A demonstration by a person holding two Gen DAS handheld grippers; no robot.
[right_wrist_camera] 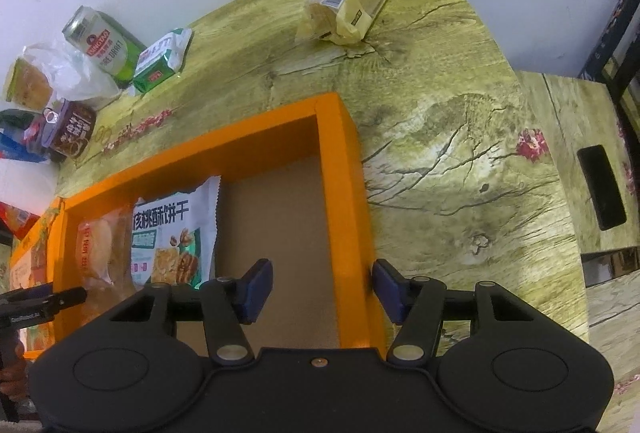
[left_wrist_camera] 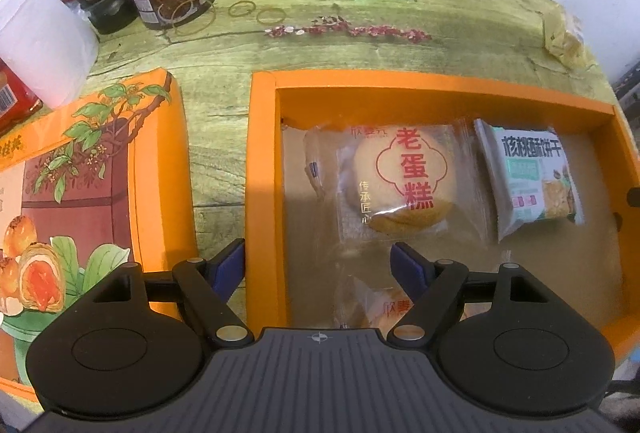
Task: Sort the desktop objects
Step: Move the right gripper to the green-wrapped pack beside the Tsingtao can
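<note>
The orange box (left_wrist_camera: pixel 264 193) lies open on the table (left_wrist_camera: pixel 360 49), long axis running left to right, so snacks drop straight in. The egg cake (left_wrist_camera: pixel 400 181) and biscuit packet (left_wrist_camera: pixel 532 177) lie flat inside. The left gripper (left_wrist_camera: pixel 318 265) straddles the box's left wall, the right gripper (right_wrist_camera: pixel 322 289) its right wall; both jaws are parted, gripping nothing.

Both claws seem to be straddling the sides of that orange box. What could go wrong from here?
The left gripper straddles the box wall; if it lifts, the egg cake and biscuit pack could slide. The right gripper straddles the opposite wall without clearly pinching it, so uneven grips might tilt the box. The lid lies close alongside and could get bumped.
</note>
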